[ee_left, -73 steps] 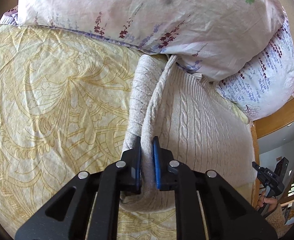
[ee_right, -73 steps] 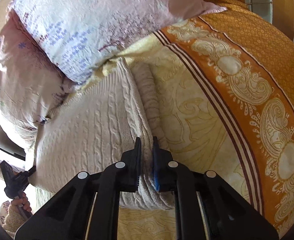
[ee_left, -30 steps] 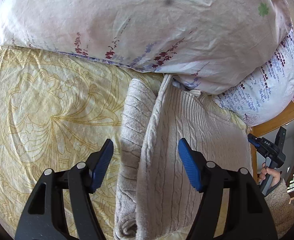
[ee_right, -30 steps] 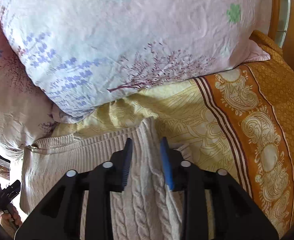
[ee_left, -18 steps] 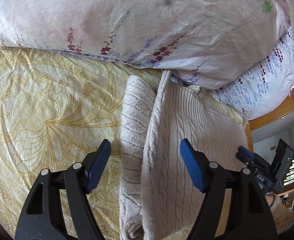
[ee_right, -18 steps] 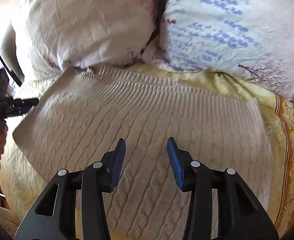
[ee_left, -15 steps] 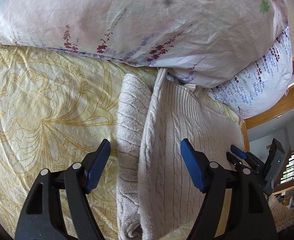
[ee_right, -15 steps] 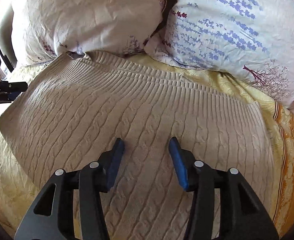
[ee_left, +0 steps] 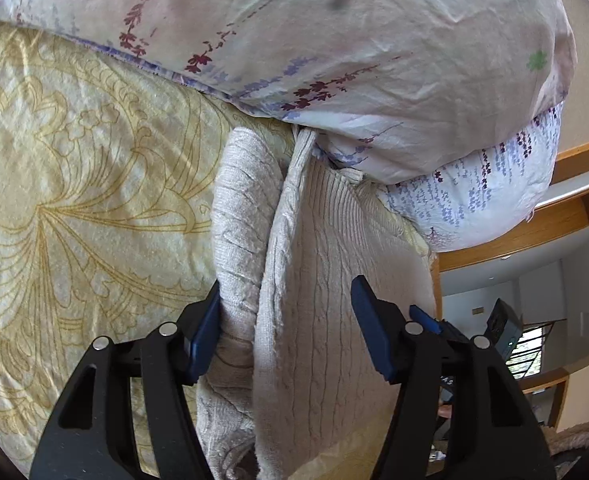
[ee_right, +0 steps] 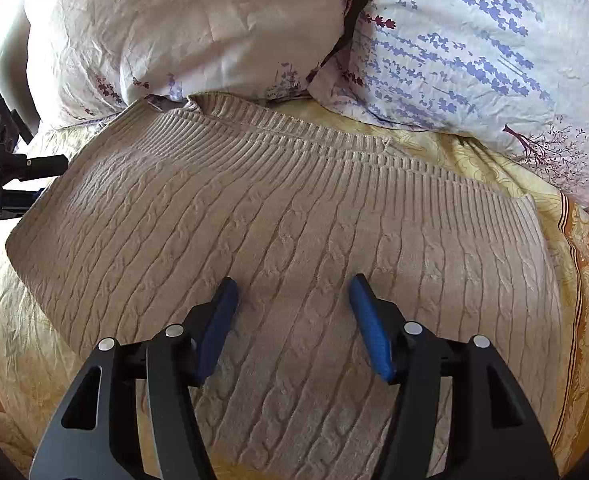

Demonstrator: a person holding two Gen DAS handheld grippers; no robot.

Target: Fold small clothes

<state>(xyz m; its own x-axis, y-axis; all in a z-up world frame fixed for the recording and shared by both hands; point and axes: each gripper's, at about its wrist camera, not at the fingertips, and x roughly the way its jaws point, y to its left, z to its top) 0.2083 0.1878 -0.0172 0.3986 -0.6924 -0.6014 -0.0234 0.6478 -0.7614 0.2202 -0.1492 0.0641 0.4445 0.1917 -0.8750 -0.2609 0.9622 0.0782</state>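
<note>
sweater (ee_right: pixel 294 216): cream cable-knit, flat on the sheet (ee_left: pixel 74 200), ribbed hem up against the pillows (ee_right: pixel 222 32). One side is already folded in, and a sleeve (ee_left: pixel 242 216) lies along that fold.
left gripper (ee_left: pixel 284 324): jaws spread and just closing in. They straddle the sleeve and the folded edge. Its left pad (ee_left: pixel 204 332) touches the sleeve; the right one stands clear, so nothing is pinched yet.
right gripper (ee_right: pixel 292 320): jaws spread and just opening, low over the middle of the sweater, holding nothing. Cannot tell whether the tips rest on the knit.
step, judged: taking a new grip for the next fold.
how to do it well: bite sleeve and edge together, deep enough that the thick knit does not slip. Hold the body flat with the right gripper. Lift low, so that the hem does not drag under the pillows.
risk: catching the sheet with the sleeve.
</note>
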